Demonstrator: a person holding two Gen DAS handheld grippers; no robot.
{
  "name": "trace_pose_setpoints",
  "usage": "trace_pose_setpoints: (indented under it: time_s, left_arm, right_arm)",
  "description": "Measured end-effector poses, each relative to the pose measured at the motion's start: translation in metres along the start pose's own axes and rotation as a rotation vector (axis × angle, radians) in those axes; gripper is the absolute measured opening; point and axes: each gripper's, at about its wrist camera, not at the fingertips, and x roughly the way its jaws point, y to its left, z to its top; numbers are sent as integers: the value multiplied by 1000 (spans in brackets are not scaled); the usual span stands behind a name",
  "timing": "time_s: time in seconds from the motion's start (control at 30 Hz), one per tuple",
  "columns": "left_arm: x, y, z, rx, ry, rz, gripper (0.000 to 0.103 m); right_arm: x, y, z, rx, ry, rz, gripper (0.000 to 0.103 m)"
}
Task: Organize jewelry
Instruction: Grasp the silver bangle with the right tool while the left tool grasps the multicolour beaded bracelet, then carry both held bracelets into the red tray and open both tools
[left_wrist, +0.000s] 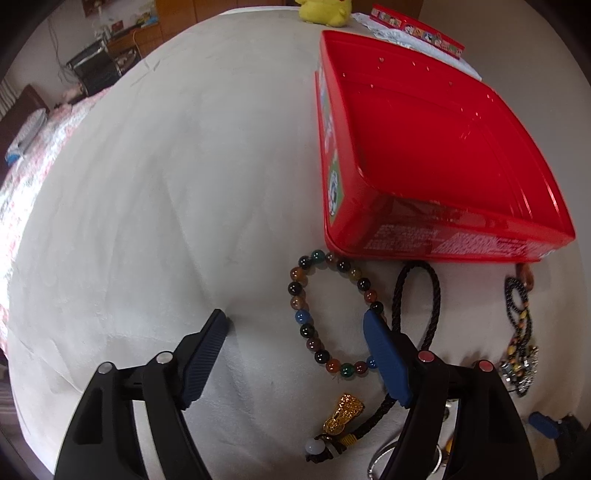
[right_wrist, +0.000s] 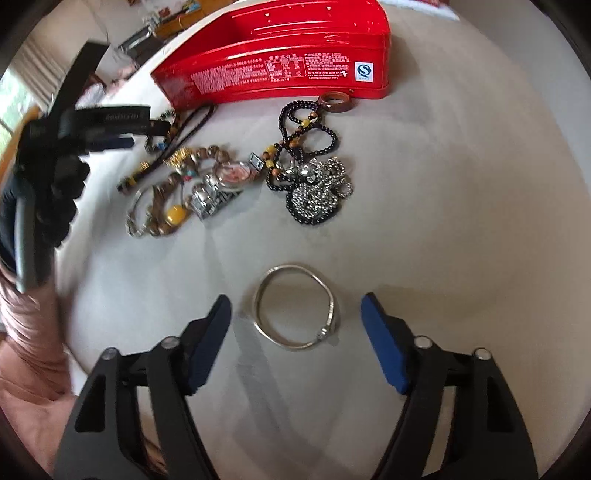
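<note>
An open red tin (left_wrist: 436, 147) stands on the white cloth. Just in front of it lies a bracelet of many-coloured beads (left_wrist: 301, 317). My left gripper (left_wrist: 295, 321) points down over it, open. The bracelet's right side runs under the right finger (left_wrist: 384, 354), and the left finger stands well clear of the beads. In the right wrist view a silver bangle (right_wrist: 258, 295) lies flat between the jaws of my right gripper (right_wrist: 295, 304), which is open with a gap on both sides of the bangle. Nothing is held.
A black cord with a gold pendant (left_wrist: 347, 410) and a dark bead necklace (left_wrist: 517, 314) lie right of the bracelet. A watch (right_wrist: 225, 181), a sparkling chain (right_wrist: 317, 188) and a brown ring (right_wrist: 336, 101) lie before the tin (right_wrist: 280, 55). A yellow plush toy (left_wrist: 325, 13) sits behind.
</note>
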Motion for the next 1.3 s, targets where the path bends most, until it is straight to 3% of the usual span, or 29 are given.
trace_pose_setpoints:
  time_s: [0.03, 0.1, 0.23, 0.3, 0.37, 0.6, 0.83, 1.13, 1.3]
  left_arm:
    - [1, -1, 0, 9, -3, 6, 75]
    - [1, -5, -1, 26, -11, 20, 64]
    - [2, -22, 6, 40, -5, 12, 41]
    - [-1, -20, 5, 36, 1, 1, 17]
    - [-2, -17, 5, 32, 9, -17, 9]
    - [-8, -6, 6, -4, 2, -84, 7]
    - [-51, 16, -8, -16, -95, -133, 7]
    - [-88, -6, -1, 27, -213, -170, 7]
    - [-113, -14, 10, 46, -273, -170, 7]
  right_arm:
    - [0, 1, -1, -6, -3, -18, 56]
    - [-2, -1, -2, -11, -12, -33, 46]
    - [-4, -9, -4, 13, -18, 0, 45]
    - [-6, -12, -3, 28, -17, 23, 45]
    - [-8, -17, -2, 48, -18, 64, 45]
    - [-20, -27, 4, 70, -35, 83, 45]
    - [-31, -23, 23, 74, -81, 90, 45]
    - [-45, -12, 61, 72, -156, 89, 45]
    - [-55, -6, 102, 74, -225, 96, 45]
